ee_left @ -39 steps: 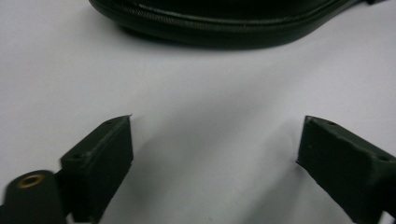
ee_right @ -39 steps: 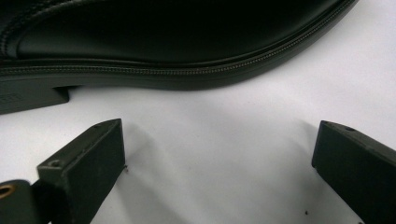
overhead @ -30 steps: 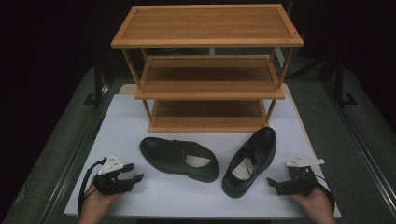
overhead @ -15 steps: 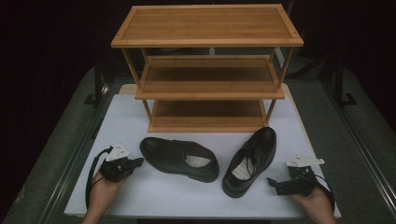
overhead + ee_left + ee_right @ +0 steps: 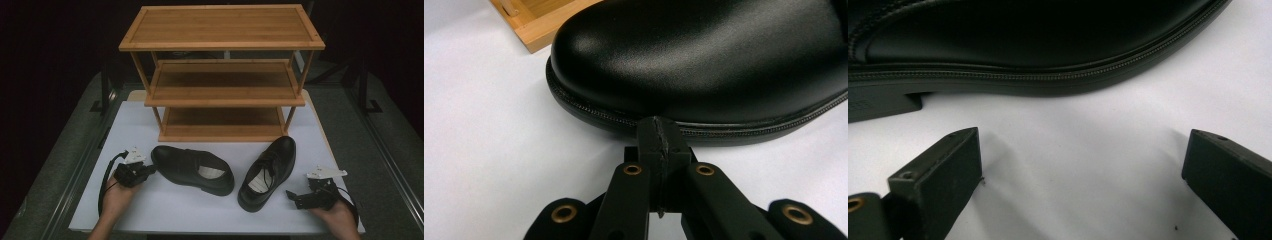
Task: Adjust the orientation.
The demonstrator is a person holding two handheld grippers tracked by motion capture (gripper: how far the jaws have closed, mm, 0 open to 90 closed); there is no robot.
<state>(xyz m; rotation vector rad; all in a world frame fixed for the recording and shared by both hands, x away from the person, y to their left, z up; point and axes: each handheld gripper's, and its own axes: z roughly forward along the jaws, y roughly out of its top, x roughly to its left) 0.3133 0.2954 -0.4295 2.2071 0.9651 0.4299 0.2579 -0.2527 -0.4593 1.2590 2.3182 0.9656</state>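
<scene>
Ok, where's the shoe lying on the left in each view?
High view: left shoe left of centre, below the rack.
Left gripper view: its toe across the top.
Right gripper view: the other shoe along the top.
Shared landmark: the rack's bottom shelf.

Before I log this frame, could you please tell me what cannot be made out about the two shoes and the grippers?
- Left shoe, left gripper view: heel and opening are cut off by the frame edge.
- Left gripper: jaws shut; whether the tips touch the sole cannot be told.
- Right shoe, right gripper view: upper lost in shadow, toe cut off.
- Right shoe's insole label, high view: print too small.
- Right gripper: open jaws cut off at the bottom edge.
</scene>
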